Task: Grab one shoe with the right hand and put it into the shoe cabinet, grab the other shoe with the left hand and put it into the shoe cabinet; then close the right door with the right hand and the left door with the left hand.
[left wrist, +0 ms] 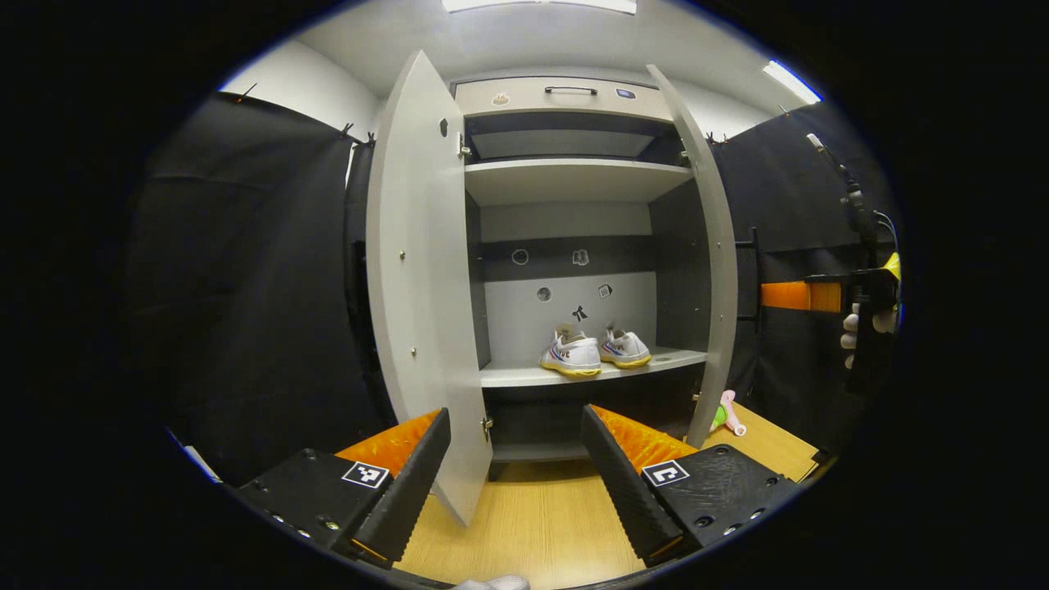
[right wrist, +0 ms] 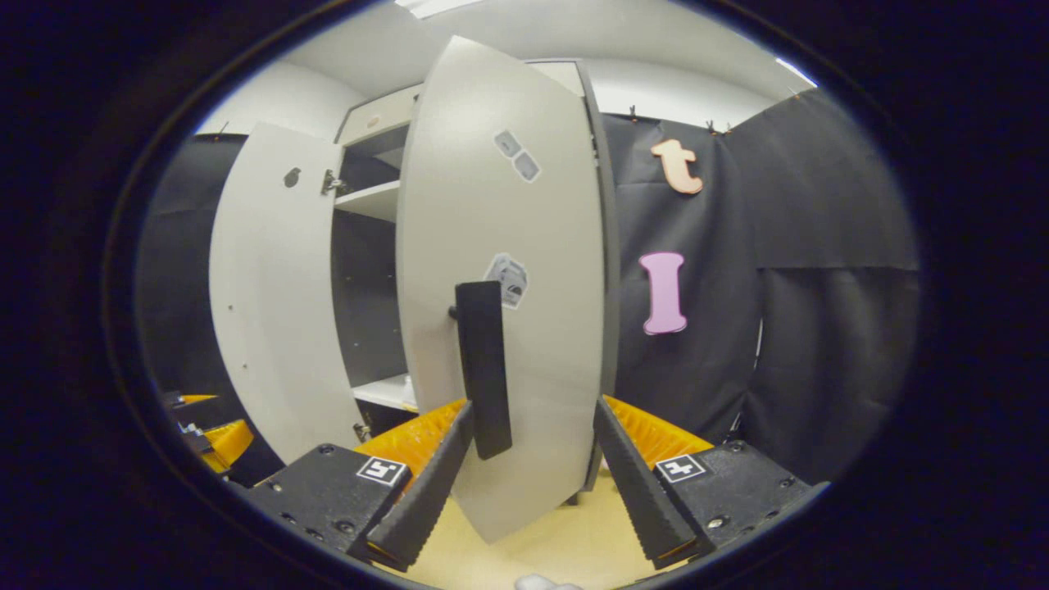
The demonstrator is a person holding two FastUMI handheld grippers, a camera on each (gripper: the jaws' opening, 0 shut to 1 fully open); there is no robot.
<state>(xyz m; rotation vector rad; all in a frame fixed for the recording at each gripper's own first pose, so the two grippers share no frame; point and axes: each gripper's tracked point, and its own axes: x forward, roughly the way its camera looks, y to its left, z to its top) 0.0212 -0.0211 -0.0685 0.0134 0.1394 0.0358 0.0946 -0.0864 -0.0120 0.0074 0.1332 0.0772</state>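
Note:
Two white shoes, one (left wrist: 572, 355) beside the other (left wrist: 626, 348), stand side by side on the lower shelf (left wrist: 524, 375) of the grey shoe cabinet (left wrist: 565, 98). Both doors hang open. My left gripper (left wrist: 515, 414) is open, low in front of the cabinet, with the left door (left wrist: 418, 270) rising just past its left finger. In the right gripper view, my right gripper (right wrist: 533, 406) is open and close to the outer face of the right door (right wrist: 508, 205). The door's black handle (right wrist: 483, 369) stands just above the gripper's left finger. Nothing is held.
A pink and green toy (left wrist: 725, 414) lies on the wooden floor (left wrist: 533, 524) by the right door's foot. A gloved hand (left wrist: 852, 332) holds the right gripper (left wrist: 799, 295) out to the right of the cabinet. Black cloth walls flank both sides.

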